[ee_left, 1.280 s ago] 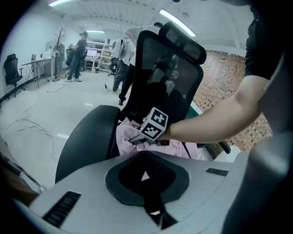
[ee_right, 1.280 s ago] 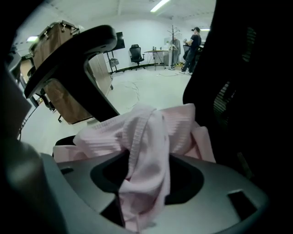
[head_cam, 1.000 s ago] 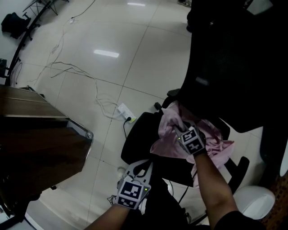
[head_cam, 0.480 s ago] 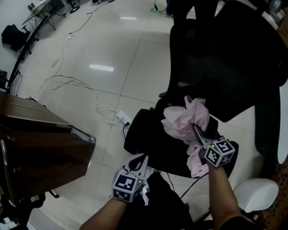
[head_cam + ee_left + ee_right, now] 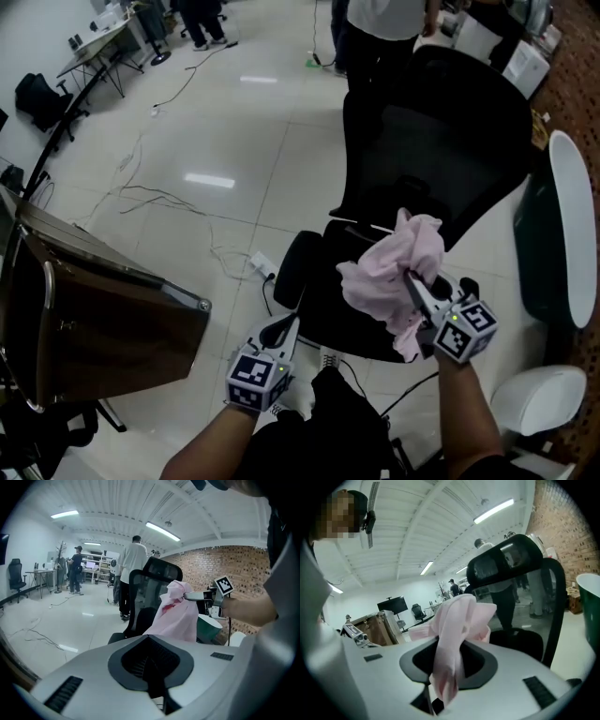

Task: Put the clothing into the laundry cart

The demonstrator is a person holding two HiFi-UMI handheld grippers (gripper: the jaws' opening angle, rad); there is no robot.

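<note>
A pink garment (image 5: 389,267) hangs bunched above the seat of a black office chair (image 5: 431,131), lifted clear of it. My right gripper (image 5: 410,277) is shut on the garment, and the cloth spills out over its jaws (image 5: 454,620). The left gripper view shows the same garment (image 5: 180,616) dangling from the right gripper (image 5: 192,595). My left gripper (image 5: 281,330) is lower and to the left, over the floor, shut with nothing in it. The brown laundry cart (image 5: 103,319) with its metal frame stands at the far left, well away from both grippers.
Cables (image 5: 169,197) and a power strip (image 5: 261,265) lie on the tiled floor between cart and chair. A dark green bin with a white rim (image 5: 562,234) and a white round object (image 5: 530,412) are at the right. People (image 5: 384,14) stand behind the chair.
The right gripper has risen with the pink garment, lifting it off the chair seat. The left gripper has also come up a little. The cart shows more fully at the left.
</note>
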